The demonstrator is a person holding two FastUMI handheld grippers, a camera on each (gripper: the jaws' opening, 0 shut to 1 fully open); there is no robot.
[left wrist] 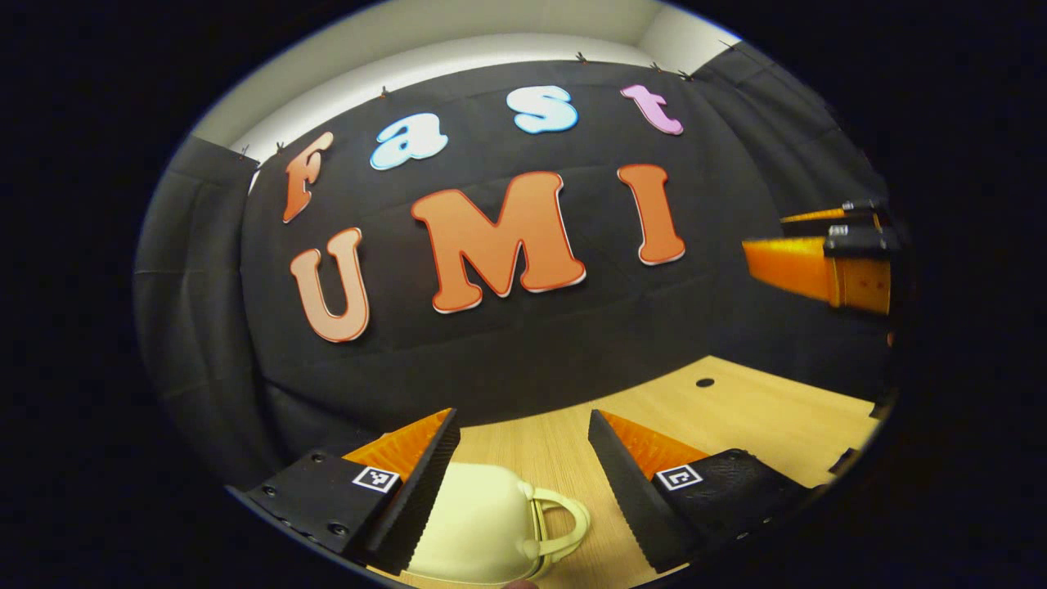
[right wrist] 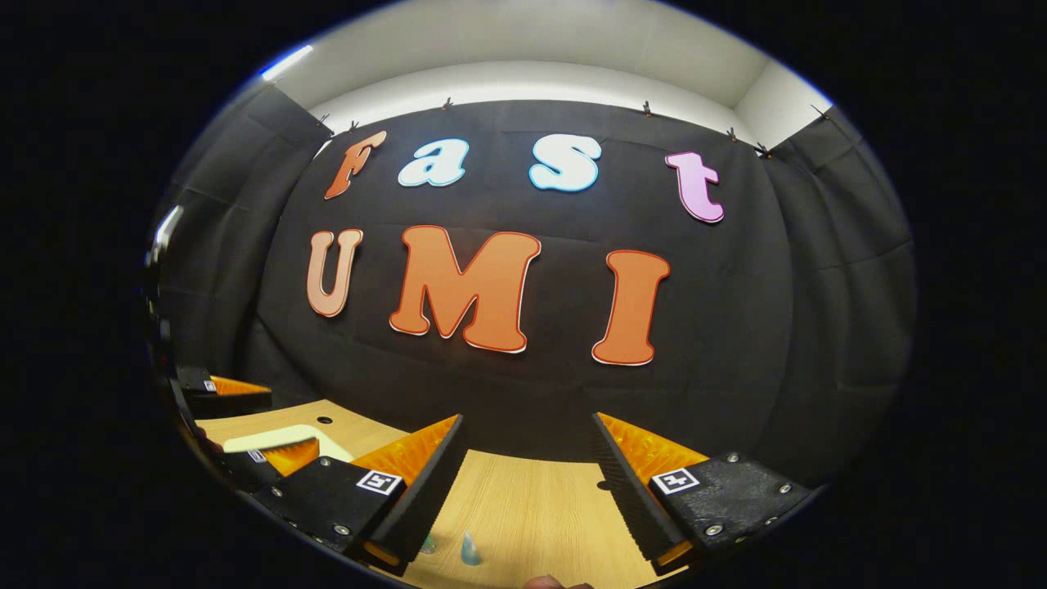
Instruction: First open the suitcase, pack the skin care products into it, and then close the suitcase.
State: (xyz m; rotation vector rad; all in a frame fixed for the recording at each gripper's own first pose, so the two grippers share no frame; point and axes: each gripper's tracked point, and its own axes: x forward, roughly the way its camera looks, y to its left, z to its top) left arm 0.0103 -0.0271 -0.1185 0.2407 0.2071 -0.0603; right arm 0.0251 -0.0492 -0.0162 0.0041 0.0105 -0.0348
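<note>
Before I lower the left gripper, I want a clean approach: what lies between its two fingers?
In the left gripper view, between the left gripper's open fingers lie bare wooden table and, nearer, the cream suitcase's handle end.

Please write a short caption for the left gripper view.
Open left gripper hovers above the closed cream suitcase on the wooden table.

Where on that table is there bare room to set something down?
The table is bare from the wall down to the cream suitcase and off to its right. It is tighter near the small bottles, low between the right tongs.
</note>
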